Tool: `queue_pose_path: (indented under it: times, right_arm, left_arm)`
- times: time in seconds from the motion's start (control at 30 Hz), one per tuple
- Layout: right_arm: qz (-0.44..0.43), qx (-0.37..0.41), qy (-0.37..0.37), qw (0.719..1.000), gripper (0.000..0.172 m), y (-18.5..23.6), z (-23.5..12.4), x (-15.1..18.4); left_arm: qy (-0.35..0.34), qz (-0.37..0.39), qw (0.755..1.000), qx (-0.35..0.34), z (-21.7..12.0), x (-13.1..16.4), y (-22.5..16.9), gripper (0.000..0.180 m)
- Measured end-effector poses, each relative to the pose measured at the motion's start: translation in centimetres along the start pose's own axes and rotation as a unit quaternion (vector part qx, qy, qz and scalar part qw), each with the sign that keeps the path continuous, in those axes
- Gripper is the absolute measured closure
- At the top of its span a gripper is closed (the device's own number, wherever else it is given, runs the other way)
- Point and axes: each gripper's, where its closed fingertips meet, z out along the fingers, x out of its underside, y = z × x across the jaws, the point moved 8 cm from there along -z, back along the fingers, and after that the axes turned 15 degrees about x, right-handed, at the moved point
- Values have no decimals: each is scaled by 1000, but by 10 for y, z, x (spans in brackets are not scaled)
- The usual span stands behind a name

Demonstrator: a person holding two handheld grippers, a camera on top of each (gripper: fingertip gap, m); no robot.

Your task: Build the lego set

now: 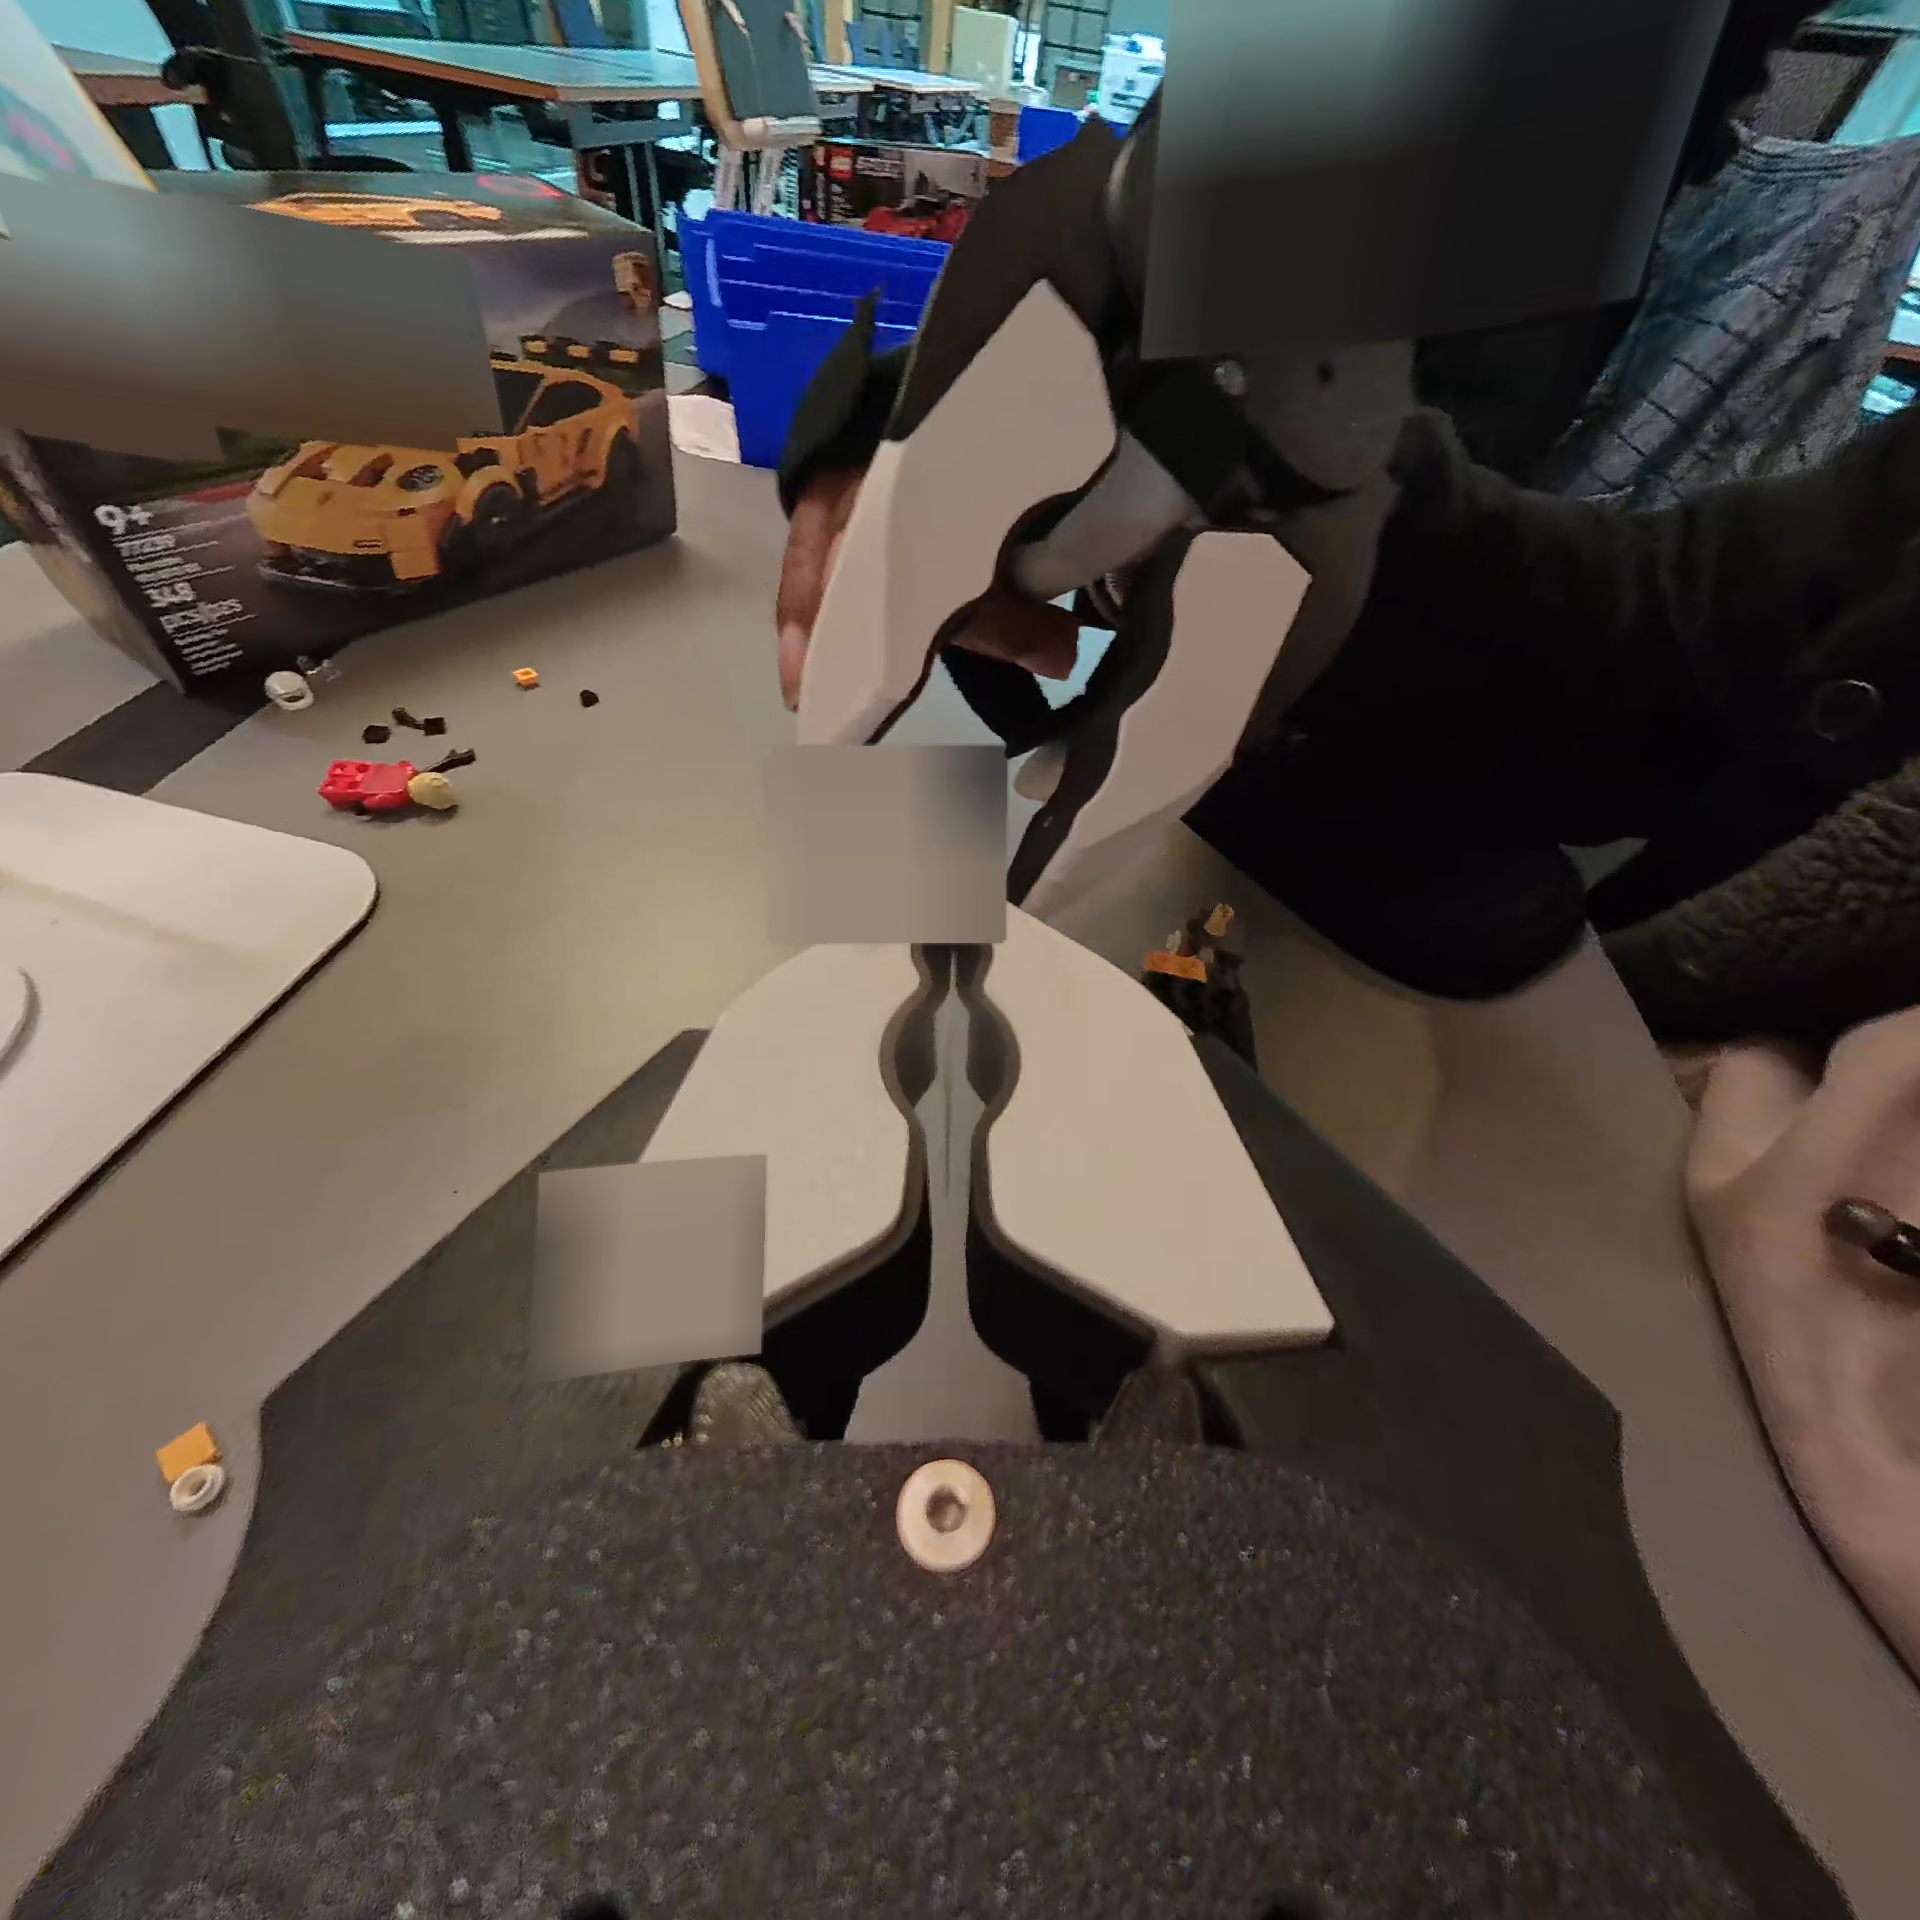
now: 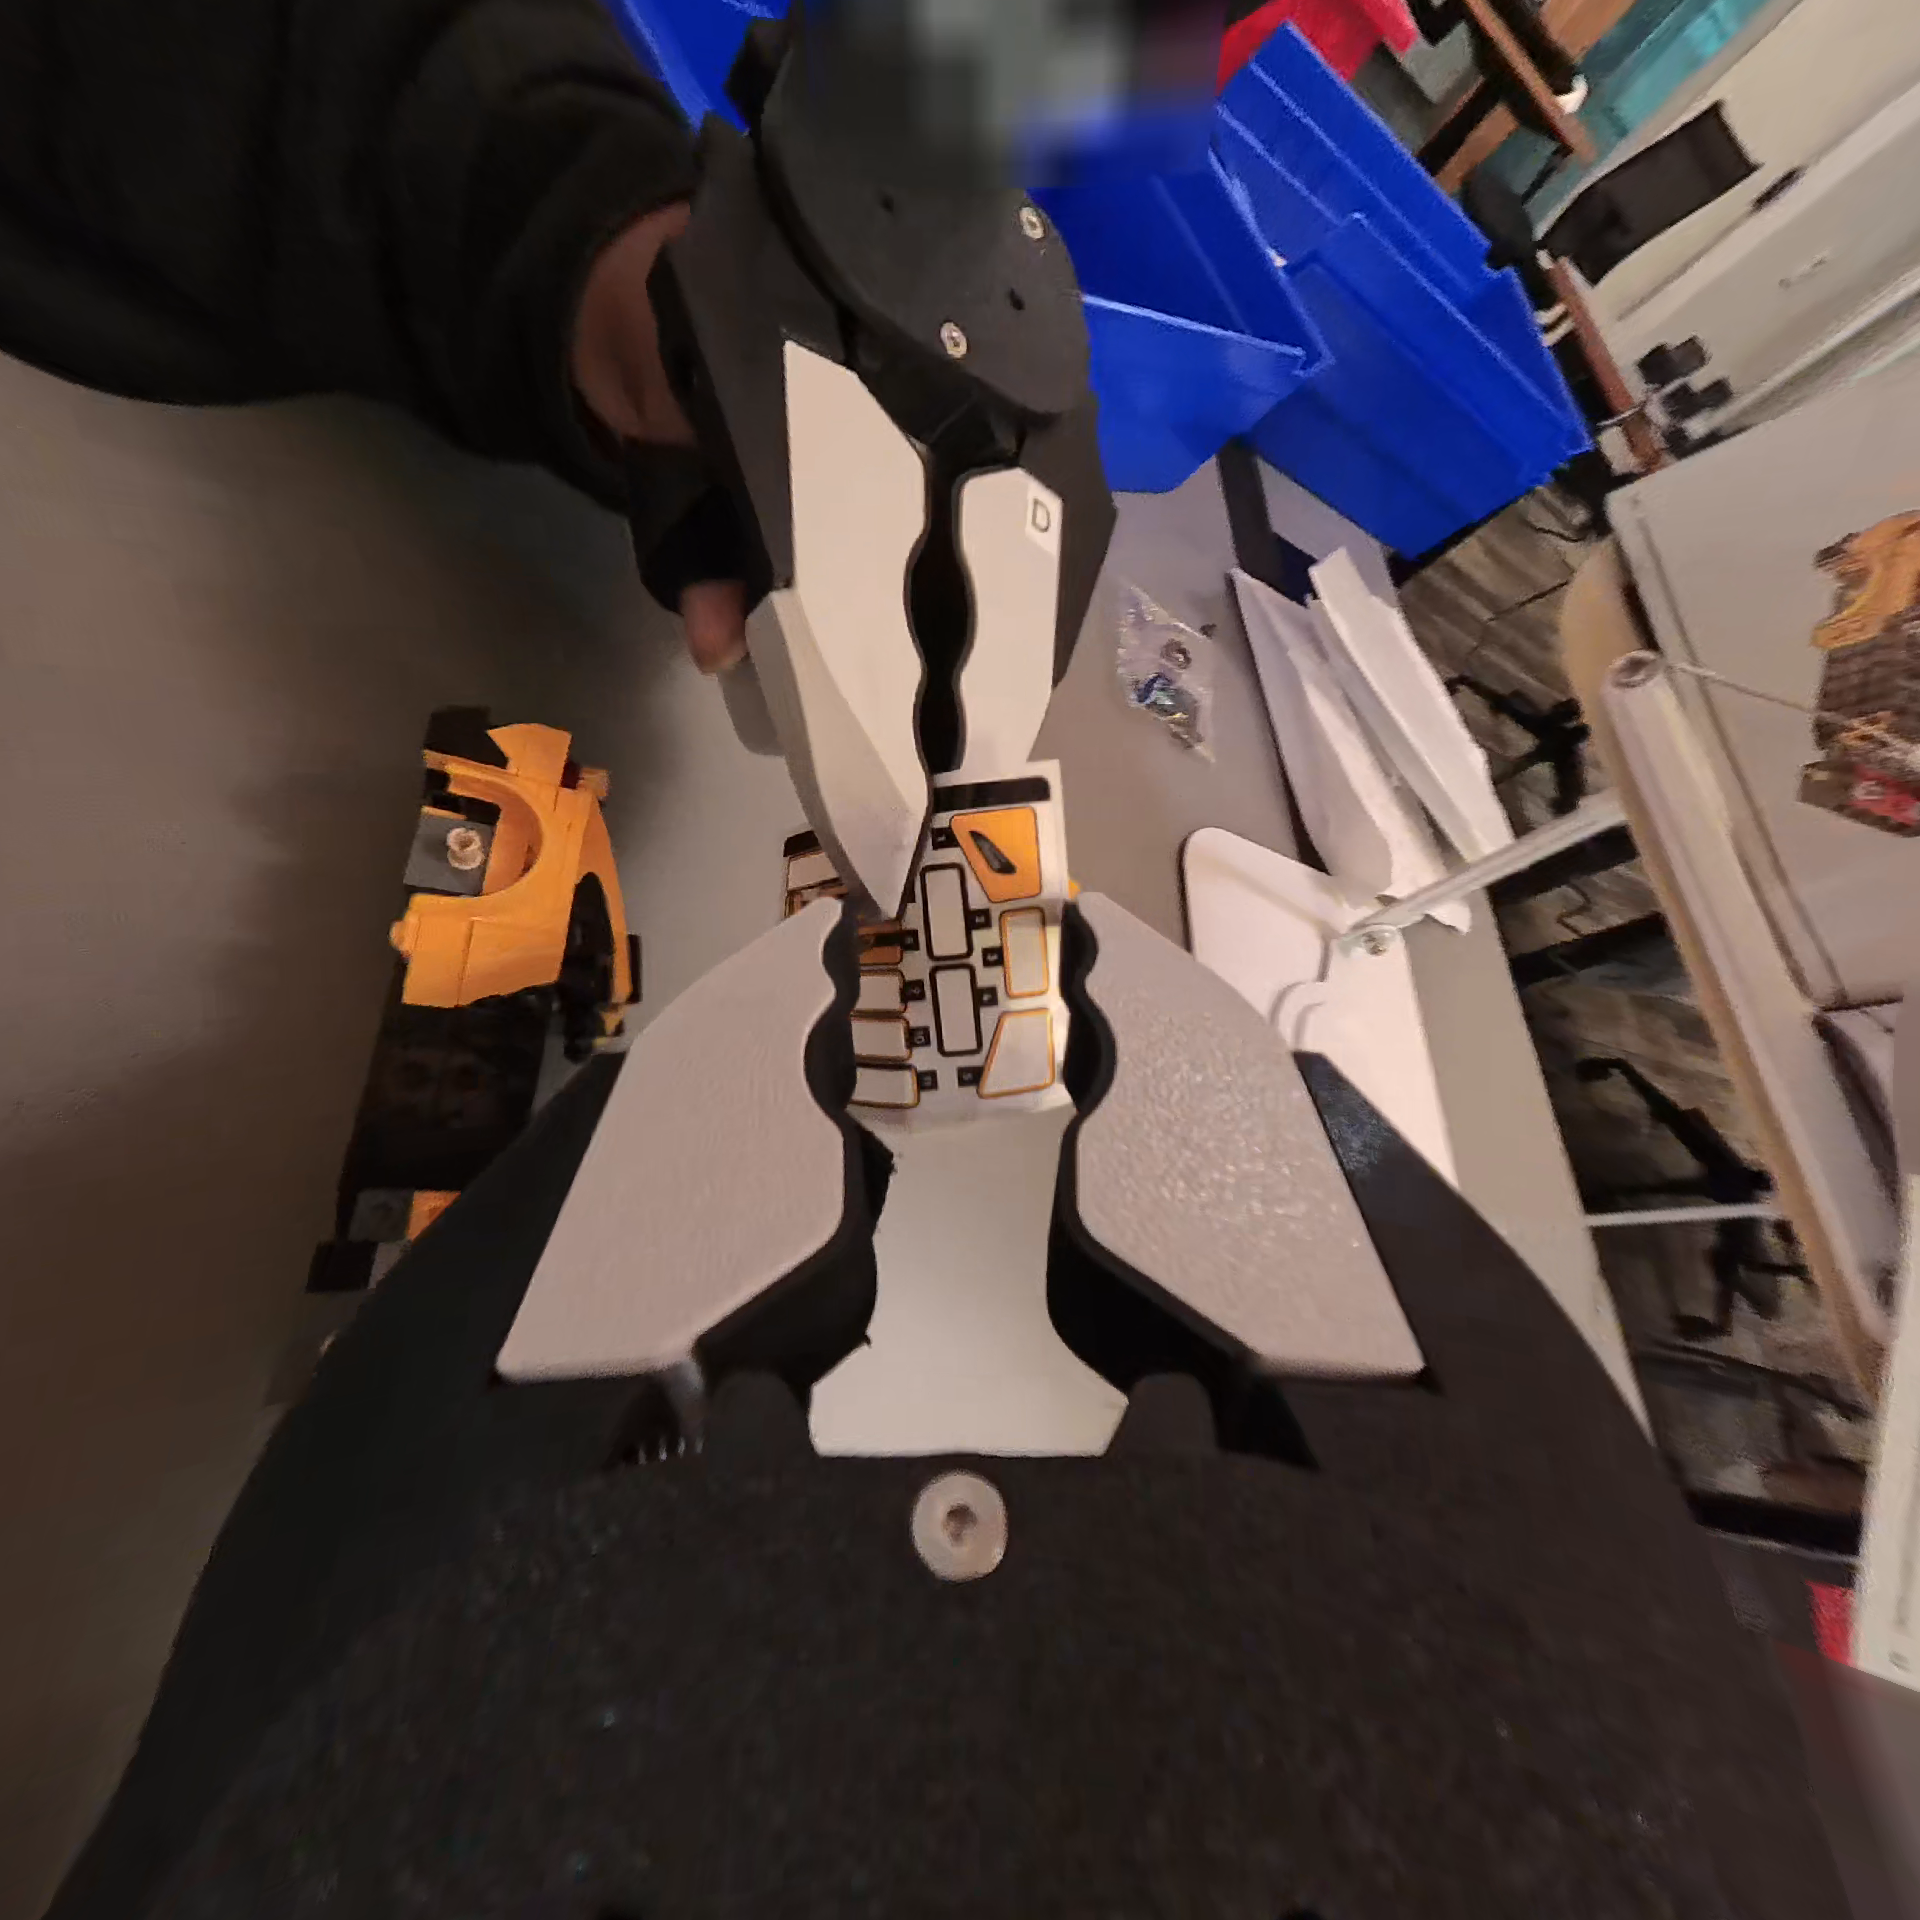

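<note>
Thin glossy paper, a sticker sheet point(image 2: 971, 966) with orange and black outlined shapes, lies between the wide-parted right tongs point(image 2: 961, 925); neither pad presses on it.
Left tongs point(image 2: 914, 831) pinch its far corner, closed; the sheet looks light, floppy, easily creased, best held at a bare margin; the left view blurs the sheet out, showing a car-model box point(image 1: 416, 499) beyond; the right view shows the half-built orange model car point(image 2: 509, 894) left of the sheet on the grey worktop point(image 2: 208, 727).

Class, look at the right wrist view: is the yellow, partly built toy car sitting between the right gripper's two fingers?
No. The yellow toy car sits on the table left of the right gripper, whose open fingers frame a white sticker sheet instead.
</note>
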Motion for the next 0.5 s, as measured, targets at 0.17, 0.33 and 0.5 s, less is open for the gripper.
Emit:
queue_pose_path:
  times: [0.17, 0.33, 0.5]
  right_arm:
    - [38, -42, -6, 998, 149, 2, -2, 5]
    - [82, -74, -25, 994, 158, 1, -6, 4]
    - [87, -70, -32, 993, 146, 0, -8, 1]
  left_arm:
    - [7, 8, 999, 32, -1, 1, -4, 180]
    - [-7, 36, 998, 48, -2, -3, -10, 178]
    - [-7, 55, 997, 51, -3, -6, -14, 180]
